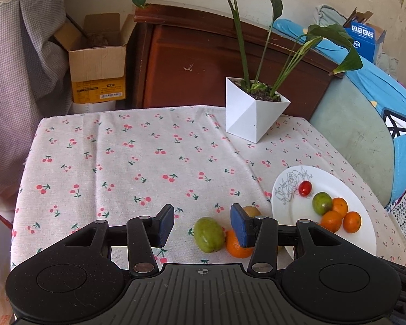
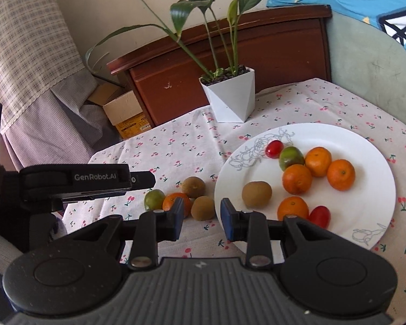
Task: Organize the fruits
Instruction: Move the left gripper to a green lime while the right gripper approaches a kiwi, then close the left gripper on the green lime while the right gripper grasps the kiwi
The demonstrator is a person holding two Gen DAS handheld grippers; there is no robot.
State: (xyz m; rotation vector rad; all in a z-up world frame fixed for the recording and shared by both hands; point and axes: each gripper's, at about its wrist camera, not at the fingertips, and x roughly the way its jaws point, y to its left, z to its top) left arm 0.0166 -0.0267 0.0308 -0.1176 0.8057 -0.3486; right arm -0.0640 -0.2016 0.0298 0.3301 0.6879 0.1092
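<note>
Left wrist view first: the left gripper [image 1: 202,224] hangs over the near edge of the cloth with its jaws spread wide and nothing between them, and just past the tips sits a green fruit [image 1: 209,234], touching an orange [image 1: 237,244] that hides partly behind the right-hand pad. A brown kiwi [image 1: 252,211] peeks out just beyond it.

Over to the right wrist view: the right gripper [image 2: 200,218] is spread open too, empty, hovering at the near-left rim of the white plate [image 2: 376,211]. Between its pads and a little farther off lies another kiwi [image 2: 203,208] on the cloth, in a tight cluster of four loose fruits left of the plate.

On the plate already: a kiwi, four oranges, a green fruit and two small red tomatoes [image 2: 274,148]. So, by my read, the job is well along, with four strays to bring across.

The next pick looks like the green fruit. It touches the orange, so the clean way is to drop the pads on its free sides, close gently around its middle and lift straight up. Too shallow a bite and it rolls.

Farther back stand a white plant pot [image 1: 253,113] and a cardboard box [image 1: 97,62].
</note>
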